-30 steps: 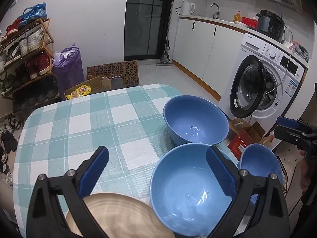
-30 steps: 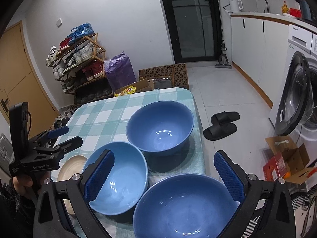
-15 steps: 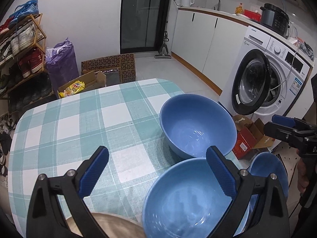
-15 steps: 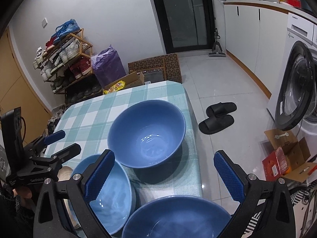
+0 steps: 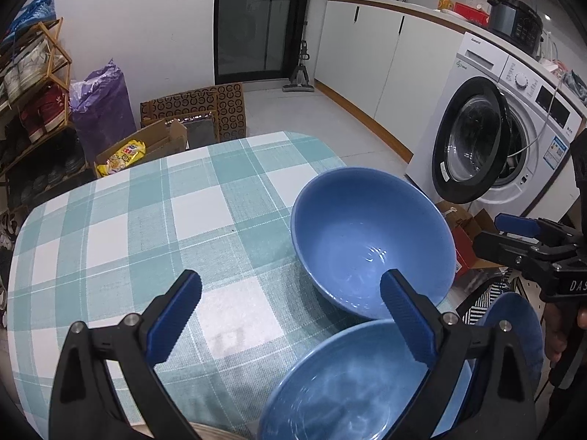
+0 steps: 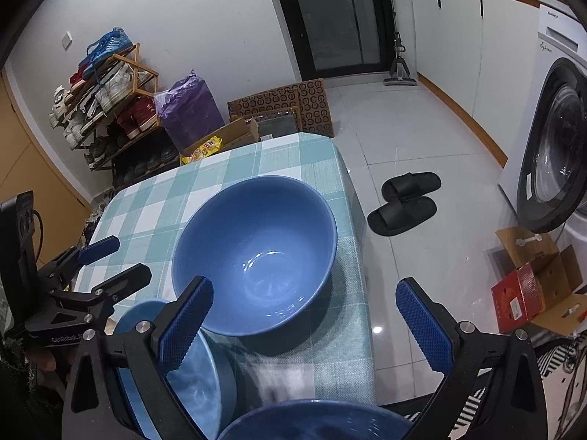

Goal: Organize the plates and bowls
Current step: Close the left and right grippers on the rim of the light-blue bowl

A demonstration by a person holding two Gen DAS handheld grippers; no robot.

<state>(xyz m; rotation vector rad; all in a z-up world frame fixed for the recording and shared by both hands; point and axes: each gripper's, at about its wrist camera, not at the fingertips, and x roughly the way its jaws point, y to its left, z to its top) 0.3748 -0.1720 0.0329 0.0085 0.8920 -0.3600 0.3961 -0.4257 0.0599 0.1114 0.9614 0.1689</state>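
Observation:
Three blue bowls stand on the teal checked table [image 5: 146,220]. The far bowl [image 5: 374,242] [image 6: 256,256] sits upright near the table's right edge. A second bowl [image 5: 352,388] [image 6: 190,377] lies just below my left gripper [image 5: 290,293], which is open and empty. The third bowl [image 5: 513,330] [image 6: 319,421] is at the near right corner, under my right gripper [image 6: 304,289], also open and empty. Each gripper shows in the other's view: the right gripper [image 5: 495,233] and the left gripper [image 6: 126,256]. A sliver of tan plate [image 5: 205,435] peeks in at the bottom.
A washing machine [image 5: 473,139] with its door open stands right of the table. Black slippers [image 6: 403,201] and a red cardboard box [image 6: 521,300] lie on the floor. A shoe rack [image 6: 106,102] and a purple bag [image 6: 190,110] stand beyond the far edge.
Both views have shifted forward over the table, so the bowls sit lower in frame. The tan plate has almost left the left wrist view. Both grippers stay open.

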